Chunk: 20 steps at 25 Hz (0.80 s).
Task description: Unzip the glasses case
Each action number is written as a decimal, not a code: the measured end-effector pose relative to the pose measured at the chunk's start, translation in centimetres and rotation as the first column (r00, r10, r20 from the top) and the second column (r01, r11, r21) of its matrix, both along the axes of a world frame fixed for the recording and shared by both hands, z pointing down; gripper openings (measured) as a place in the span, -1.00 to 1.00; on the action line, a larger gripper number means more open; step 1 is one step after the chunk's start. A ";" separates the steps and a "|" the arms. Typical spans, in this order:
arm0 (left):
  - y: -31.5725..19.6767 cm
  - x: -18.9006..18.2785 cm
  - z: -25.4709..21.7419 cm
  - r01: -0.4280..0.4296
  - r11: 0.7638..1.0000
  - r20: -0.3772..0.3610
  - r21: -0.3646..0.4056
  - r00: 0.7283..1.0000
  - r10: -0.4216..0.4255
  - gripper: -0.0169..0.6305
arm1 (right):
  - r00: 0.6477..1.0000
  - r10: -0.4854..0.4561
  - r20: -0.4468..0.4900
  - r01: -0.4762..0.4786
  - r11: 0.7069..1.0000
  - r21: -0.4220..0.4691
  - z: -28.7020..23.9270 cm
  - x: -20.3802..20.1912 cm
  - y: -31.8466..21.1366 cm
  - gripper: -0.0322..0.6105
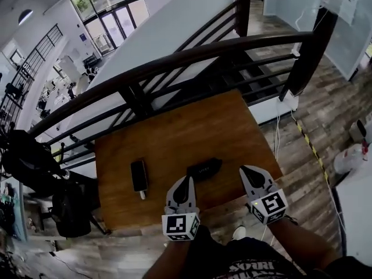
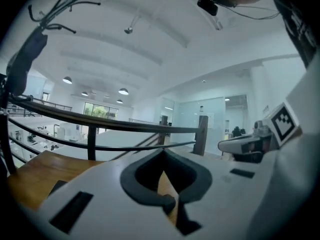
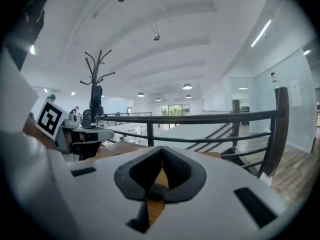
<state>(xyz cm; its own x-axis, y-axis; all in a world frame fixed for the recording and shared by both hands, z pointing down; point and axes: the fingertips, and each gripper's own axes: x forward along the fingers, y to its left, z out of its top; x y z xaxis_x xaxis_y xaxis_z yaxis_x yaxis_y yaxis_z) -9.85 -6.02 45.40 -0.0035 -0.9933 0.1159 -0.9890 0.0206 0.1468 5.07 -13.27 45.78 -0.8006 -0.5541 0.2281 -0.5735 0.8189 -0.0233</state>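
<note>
A black glasses case lies zipped on the wooden table, near its front edge; neither gripper view shows it. In the head view my left gripper points at the case's near left end, close to it, and I cannot tell if they touch. It is shut with nothing in it, its jaws meeting at the tip. My right gripper hovers to the right of the case, apart from it, also shut and empty. Each gripper view catches the other gripper: the right one, the left one.
A flat black device lies left of the case. A dark curved railing runs along the table's far side, with a drop to a lower floor beyond. A black bag sits left of the table. A coat rack stands further off.
</note>
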 end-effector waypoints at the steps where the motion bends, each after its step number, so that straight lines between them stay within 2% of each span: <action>1: 0.9 0.9 -0.7 0.020 1.000 0.000 0.014 1.000 -0.020 -0.93 | 1.000 -0.014 0.019 0.014 1.000 0.001 -0.8 0.6 0.7 -0.90; 6: 5.6 5.7 -3.5 0.092 0.994 -0.004 0.067 0.996 -0.092 -0.93 | 0.993 -0.086 0.078 0.085 0.996 0.021 -2.9 4.0 4.1 -0.90; 11: 10.3 8.3 -5.1 0.143 0.986 0.030 0.085 0.989 -0.146 -0.93 | 0.989 -0.135 0.065 0.132 0.990 0.048 -3.5 6.5 7.9 -0.90; 15: 13.2 8.8 -6.9 0.154 0.982 0.061 0.112 0.985 -0.161 -0.93 | 0.984 -0.155 0.083 0.148 0.986 0.080 -5.2 7.2 10.9 -0.90; 20: 16.9 10.4 -6.8 0.128 0.986 0.048 0.111 0.990 -0.134 -0.93 | 0.988 -0.126 0.092 0.119 0.990 0.077 -5.3 8.0 14.8 -0.90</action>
<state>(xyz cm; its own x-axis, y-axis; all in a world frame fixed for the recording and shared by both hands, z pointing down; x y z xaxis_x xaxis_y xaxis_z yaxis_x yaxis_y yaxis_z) 0.56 10.86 38.57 -0.1375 -0.9905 0.0043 -0.9854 0.1372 0.1008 13.05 1.51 40.51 -0.8796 -0.4629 0.1099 -0.4670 0.8842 -0.0133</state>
